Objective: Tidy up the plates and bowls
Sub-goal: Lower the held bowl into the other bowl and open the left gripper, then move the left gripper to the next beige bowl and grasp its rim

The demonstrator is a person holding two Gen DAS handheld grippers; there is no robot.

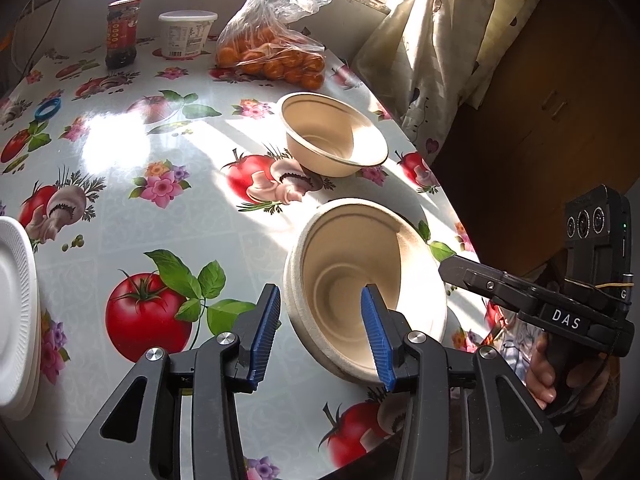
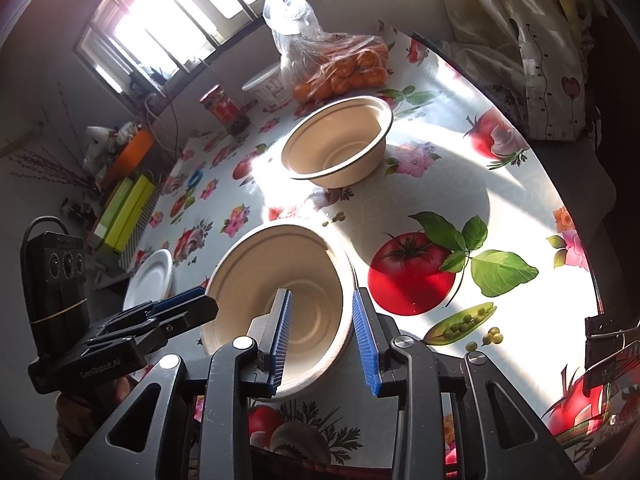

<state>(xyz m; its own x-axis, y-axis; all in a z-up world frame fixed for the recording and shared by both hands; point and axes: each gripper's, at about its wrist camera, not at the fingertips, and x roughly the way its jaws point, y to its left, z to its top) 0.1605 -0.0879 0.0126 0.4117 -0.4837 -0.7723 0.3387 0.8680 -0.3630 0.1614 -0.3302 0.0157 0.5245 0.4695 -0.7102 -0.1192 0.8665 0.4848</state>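
Tilted nested beige bowl stack (image 1: pixel 360 280) sits on tbl's near edge btwn both claws, mouth toward them: L gripper (image 1: pixel 320 292), marked "GenRobot.AI", and R gripper (image 2: pixel 322 294), marked "DAS", each part-open, straddling opposite rims w/o clamping; single bowl (image 1: pixel 334 136) upright beyond.

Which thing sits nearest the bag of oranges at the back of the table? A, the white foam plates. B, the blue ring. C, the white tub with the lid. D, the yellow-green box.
C: the white tub stands right beside the bag of oranges; the plates, ring and box lie further off.
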